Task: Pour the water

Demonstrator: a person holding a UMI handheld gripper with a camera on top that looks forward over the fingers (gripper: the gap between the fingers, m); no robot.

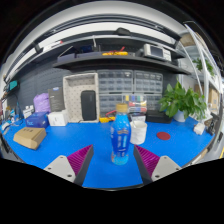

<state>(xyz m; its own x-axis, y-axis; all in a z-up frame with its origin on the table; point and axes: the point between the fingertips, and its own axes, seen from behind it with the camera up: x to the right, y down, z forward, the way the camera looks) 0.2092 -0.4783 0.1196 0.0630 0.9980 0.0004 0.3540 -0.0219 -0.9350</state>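
Your hand-held gripper (112, 158) was spread wide, the bottle (120, 137) standing between its fingers untouched. A cup (139, 131) stood just beside the bottle on the blue surface (60, 140).

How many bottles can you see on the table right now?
1: the blue bottle stands on the blue table between the open tongs, with a white cup just behind it. Others may be hidden behind clutter.

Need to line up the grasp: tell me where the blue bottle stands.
The blue bottle stands upright on the blue table, between the open gripper fingers, beside the white cup.
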